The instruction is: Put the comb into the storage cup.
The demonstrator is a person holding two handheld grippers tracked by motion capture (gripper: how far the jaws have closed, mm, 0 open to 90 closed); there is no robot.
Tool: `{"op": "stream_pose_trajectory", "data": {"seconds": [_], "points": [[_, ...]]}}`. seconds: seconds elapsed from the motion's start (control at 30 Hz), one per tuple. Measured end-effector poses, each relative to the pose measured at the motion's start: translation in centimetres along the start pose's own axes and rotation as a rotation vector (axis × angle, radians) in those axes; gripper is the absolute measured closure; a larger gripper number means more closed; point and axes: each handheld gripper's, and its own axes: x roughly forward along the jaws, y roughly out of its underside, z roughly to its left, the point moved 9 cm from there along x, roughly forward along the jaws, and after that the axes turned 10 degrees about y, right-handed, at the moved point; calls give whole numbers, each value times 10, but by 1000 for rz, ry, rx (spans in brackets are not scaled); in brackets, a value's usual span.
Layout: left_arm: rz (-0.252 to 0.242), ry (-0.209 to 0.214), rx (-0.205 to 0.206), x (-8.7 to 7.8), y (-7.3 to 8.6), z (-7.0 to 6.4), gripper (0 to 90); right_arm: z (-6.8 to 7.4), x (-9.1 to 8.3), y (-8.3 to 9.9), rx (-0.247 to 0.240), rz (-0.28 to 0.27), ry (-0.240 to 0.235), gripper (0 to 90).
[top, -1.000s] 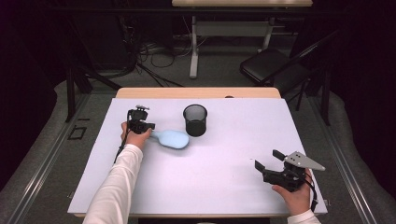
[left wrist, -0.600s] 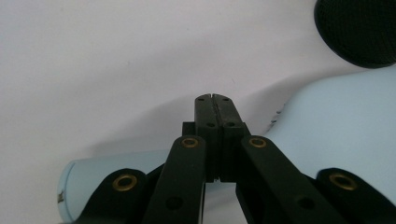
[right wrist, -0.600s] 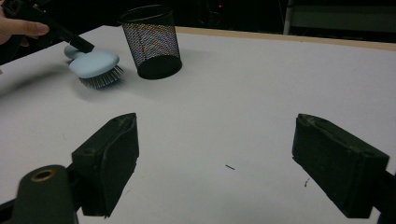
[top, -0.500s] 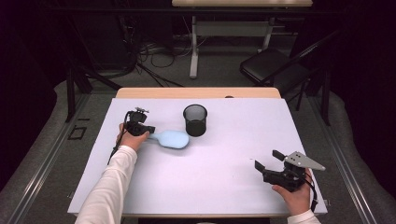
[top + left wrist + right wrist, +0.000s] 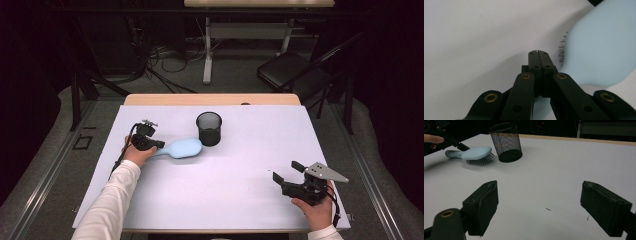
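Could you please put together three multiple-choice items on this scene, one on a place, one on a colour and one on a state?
1. Where does the black mesh cup stand relative to the hairbrush?
A. Farther from the person and a bit to the right of its head
B. On top of it
C. At the near right corner of the table

2. What colour is the hairbrush?
A. Red
B. Light blue
C. Yellow

3. How do the jaws of the right gripper stand?
A. Shut on the cup
B. Shut on the brush
C. Wide open, holding nothing

Answers: 1 A, the high view shows the cup just beyond the brush head. 2 B, its back is pale blue in the right gripper view. 3 C, the right gripper view shows bare white table between the two jaws.
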Motion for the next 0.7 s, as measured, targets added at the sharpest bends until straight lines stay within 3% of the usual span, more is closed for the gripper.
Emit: {"op": "stream_pose_trajectory", "data": {"seconds": [0.33,0.7], "points": [[-10,20,-14,-6,21,-3,900,1,1,0,3,1,-3,146],[-66,41,-44,-11,35,-14,900,2,1,0,7,1,-7,146]]}}
